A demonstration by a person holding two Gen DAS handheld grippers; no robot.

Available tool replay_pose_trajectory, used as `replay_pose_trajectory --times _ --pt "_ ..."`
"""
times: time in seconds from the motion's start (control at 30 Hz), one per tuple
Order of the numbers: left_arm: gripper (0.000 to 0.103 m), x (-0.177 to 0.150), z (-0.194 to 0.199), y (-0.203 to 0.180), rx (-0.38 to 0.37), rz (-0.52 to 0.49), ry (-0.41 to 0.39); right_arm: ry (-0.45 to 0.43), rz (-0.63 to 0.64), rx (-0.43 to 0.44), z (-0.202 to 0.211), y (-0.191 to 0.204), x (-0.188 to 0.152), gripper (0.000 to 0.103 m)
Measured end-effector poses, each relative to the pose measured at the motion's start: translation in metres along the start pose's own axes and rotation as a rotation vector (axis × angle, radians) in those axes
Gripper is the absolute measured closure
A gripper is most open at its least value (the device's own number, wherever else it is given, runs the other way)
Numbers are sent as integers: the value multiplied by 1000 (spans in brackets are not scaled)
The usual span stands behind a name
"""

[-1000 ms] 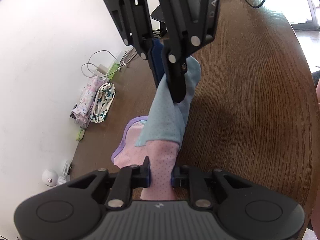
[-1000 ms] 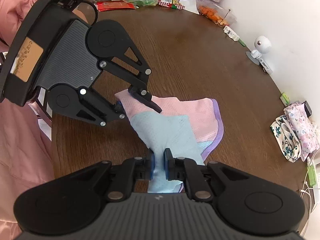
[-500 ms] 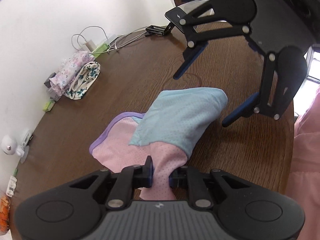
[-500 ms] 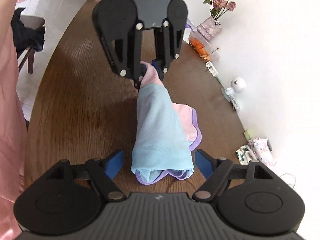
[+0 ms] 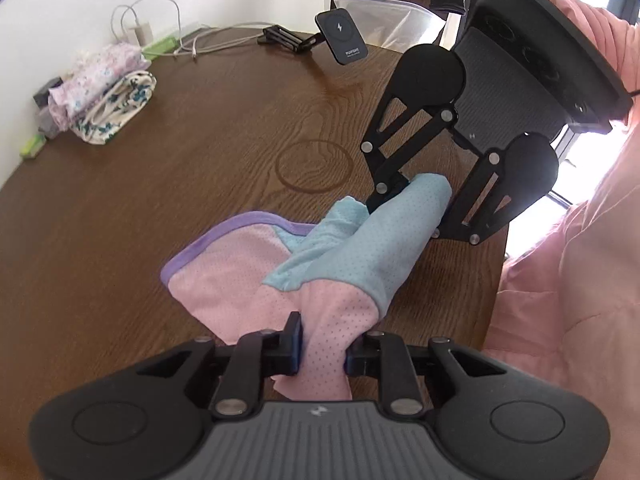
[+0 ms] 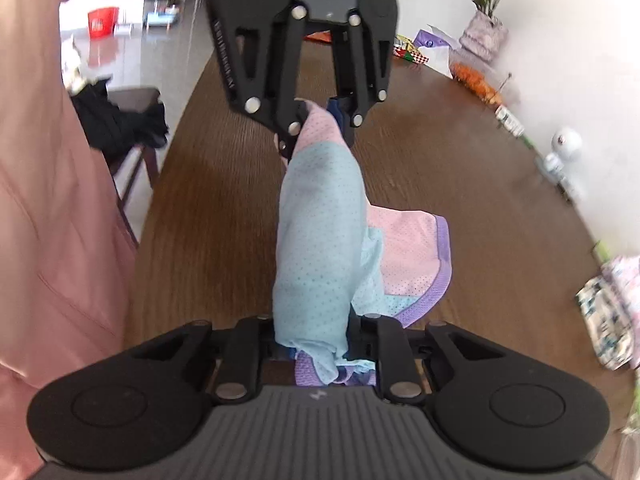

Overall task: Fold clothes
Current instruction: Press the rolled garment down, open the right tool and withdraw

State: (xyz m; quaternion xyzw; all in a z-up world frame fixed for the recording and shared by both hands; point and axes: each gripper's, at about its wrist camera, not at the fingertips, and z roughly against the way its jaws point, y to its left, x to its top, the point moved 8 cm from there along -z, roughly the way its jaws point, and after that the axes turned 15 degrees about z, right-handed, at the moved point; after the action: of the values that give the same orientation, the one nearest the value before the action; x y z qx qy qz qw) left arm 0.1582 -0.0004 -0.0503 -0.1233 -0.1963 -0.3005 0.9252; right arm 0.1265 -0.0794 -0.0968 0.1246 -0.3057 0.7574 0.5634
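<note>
A small mesh garment [image 5: 348, 248] in pink and light blue with purple trim hangs bunched between my two grippers above the brown table [image 5: 160, 200]. My left gripper [image 5: 322, 350] pinches its pink end, which fills the gap between the pads while the jaws ease open slightly. My right gripper [image 6: 316, 344] is closing on the light blue end, and the fabric [image 6: 320, 240] is squeezed between its fingers. Each wrist view shows the other gripper at the far end of the cloth: the right gripper [image 5: 412, 208] and the left gripper [image 6: 320, 128]. The purple-edged part rests on the table.
Folded floral clothes [image 5: 100, 92] lie at the table's wall side beside white charger cables [image 5: 160, 20]. A black charging stand [image 5: 346, 38] sits at the far edge. A flower vase [image 6: 484, 32], snack packets and a small white camera [image 6: 566, 142] line the wall. A person's pink sleeve [image 5: 580, 260] is close by.
The right gripper let go of the blue end, opened wide, then closed again on the bunched blue end. The left gripper rose and turned, still holding the pink end.
</note>
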Motion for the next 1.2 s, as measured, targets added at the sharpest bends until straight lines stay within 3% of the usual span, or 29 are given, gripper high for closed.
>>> replay_pose_trajectory --times 0.13,0.2,0.27,0.47,0.67,0.73,0.77,0.83,0.87,0.97,1.1,1.2 --pt "60 12 11 17 -7 34 -10 -86 -275 180 12 -45 -6 86" --pt "48 22 13 29 -7 55 -31 -101 -387 225 10 -64 -13 86" --pt "44 30 13 41 16 80 -52 -106 -491 248 5 -81 -22 86" --pt "44 48 -7 85 115 173 -77 -126 -750 294 -13 -110 -59 86" --pt "47 51 -12 88 51 206 -166 -158 -905 319 -31 -118 -86 85" --pt "55 51 -14 78 25 171 -185 -185 -962 319 -35 -114 -94 81" --pt "66 50 -16 72 16 149 -188 -198 -982 311 -34 -114 -97 77" --pt "80 47 -24 61 22 106 -171 -231 -1012 276 -27 -116 -101 68" --pt "81 46 -27 57 27 89 -169 -247 -1014 241 -20 -118 -102 59" --pt "81 43 -36 52 53 69 -165 -280 -962 73 6 -119 -95 43" --pt "81 37 -47 47 84 68 -165 -258 -800 -185 29 -111 -68 42" --pt "84 33 -52 44 102 120 -183 -191 -624 -287 19 -93 -38 47"
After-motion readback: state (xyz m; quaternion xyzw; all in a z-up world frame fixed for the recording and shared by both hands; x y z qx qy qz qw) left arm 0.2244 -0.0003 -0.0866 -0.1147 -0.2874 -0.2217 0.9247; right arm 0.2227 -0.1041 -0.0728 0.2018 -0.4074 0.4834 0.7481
